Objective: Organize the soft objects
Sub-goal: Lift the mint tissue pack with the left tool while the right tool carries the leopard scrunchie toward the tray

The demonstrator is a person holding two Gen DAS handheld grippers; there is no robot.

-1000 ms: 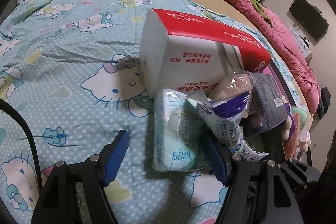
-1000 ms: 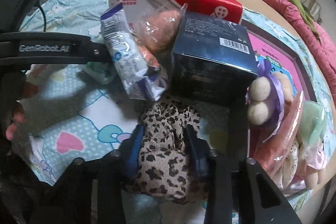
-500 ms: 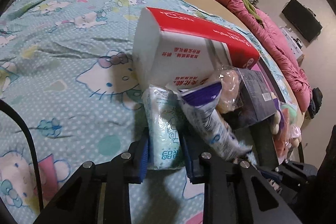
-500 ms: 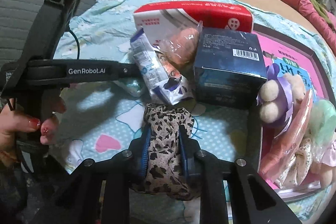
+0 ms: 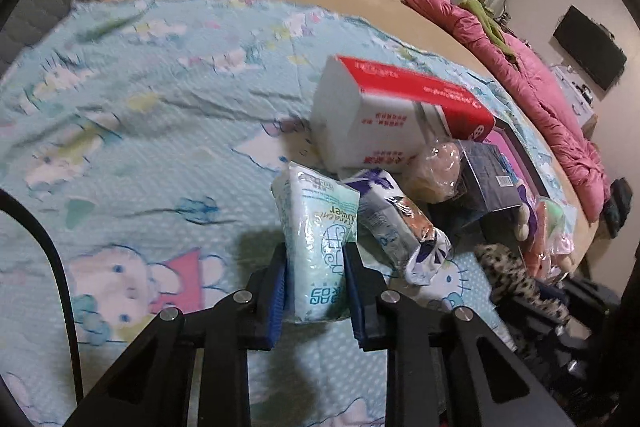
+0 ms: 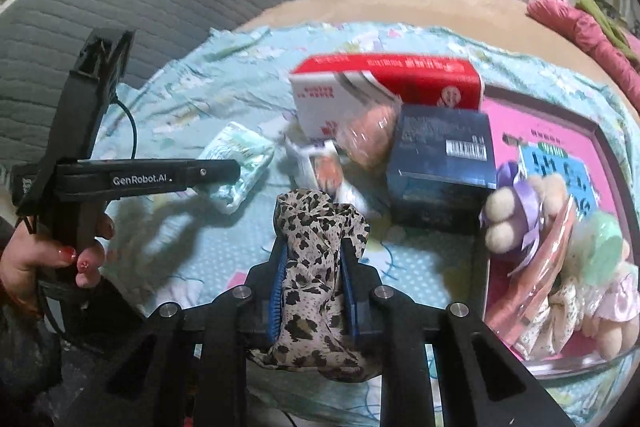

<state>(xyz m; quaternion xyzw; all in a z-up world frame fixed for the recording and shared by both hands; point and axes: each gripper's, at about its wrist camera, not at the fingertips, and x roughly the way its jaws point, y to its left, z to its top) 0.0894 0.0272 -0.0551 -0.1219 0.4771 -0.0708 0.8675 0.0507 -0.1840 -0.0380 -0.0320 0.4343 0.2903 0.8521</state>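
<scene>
Gripping in both views, so two pickups are underway and no sort is visibly finished.

Left wrist: left claw is clamped narrow on the pale green tissue pack, pack upright between the blue pads, above the bed sheet. Just beside it lies the purple-white snack bag, then the bagged bun, the red-white tissue box and the dark blue box, all piled together.

Right wrist: right claw is pinched tight on the leopard-print cloth, which bunches above the pads and hangs below. The person's hand holds the left tool at the left. The pink tray at the right holds plush toys and scrunchies.

Left to do, my read: both held items need placing, and the pile is unsorted. Destination unclear from these views.
</scene>
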